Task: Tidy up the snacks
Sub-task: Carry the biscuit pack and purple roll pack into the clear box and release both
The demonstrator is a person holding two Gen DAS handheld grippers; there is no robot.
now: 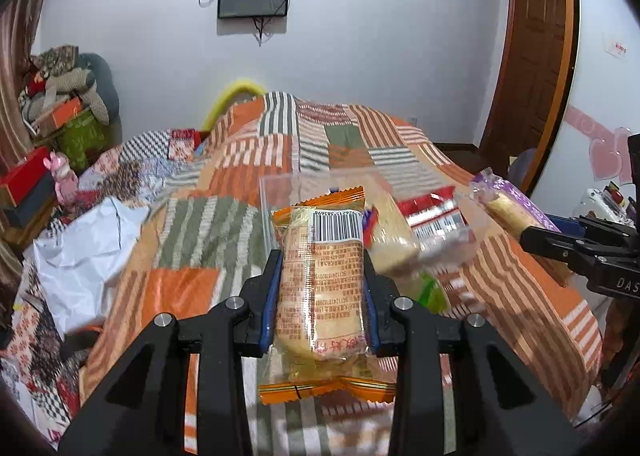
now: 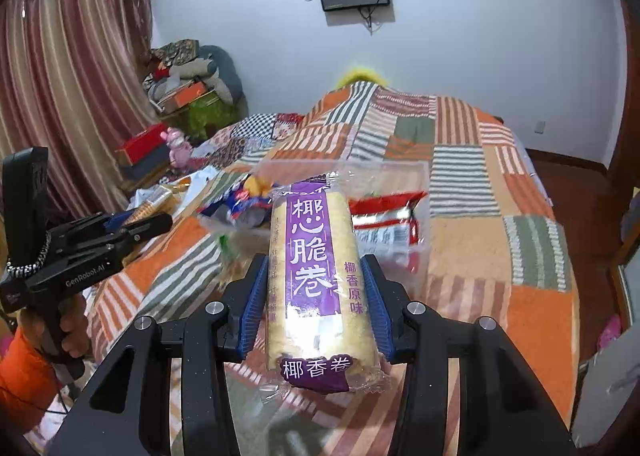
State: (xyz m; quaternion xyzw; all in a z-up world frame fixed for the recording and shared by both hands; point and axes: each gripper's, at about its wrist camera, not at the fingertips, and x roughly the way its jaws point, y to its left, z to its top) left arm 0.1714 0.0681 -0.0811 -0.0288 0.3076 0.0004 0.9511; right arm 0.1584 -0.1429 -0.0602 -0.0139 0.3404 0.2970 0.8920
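Note:
My left gripper [image 1: 322, 260] is shut on an orange-edged snack roll packet [image 1: 322, 288], held above the quilt. My right gripper [image 2: 316, 268] is shut on a purple-labelled coconut roll packet [image 2: 316, 280]; it also shows at the right of the left wrist view [image 1: 508, 204], with the right gripper [image 1: 532, 238] under it. A clear plastic box [image 2: 420, 192] stands on the bed ahead and holds a red packet [image 2: 384, 216]. The box [image 1: 276, 188] also shows in the left wrist view, with a cream roll packet [image 1: 390, 232] and the red packet [image 1: 434, 212] by it. The left gripper [image 2: 160, 222] shows at the left of the right wrist view.
A patchwork quilt [image 2: 492, 176] covers the bed. A white paper sheet [image 1: 80, 256] lies at the left. Loose blue and yellow packets [image 2: 248, 200] lie left of the box. Boxes and clothes [image 1: 60, 104] pile up at the far left. A wooden door [image 1: 532, 56] is at the right.

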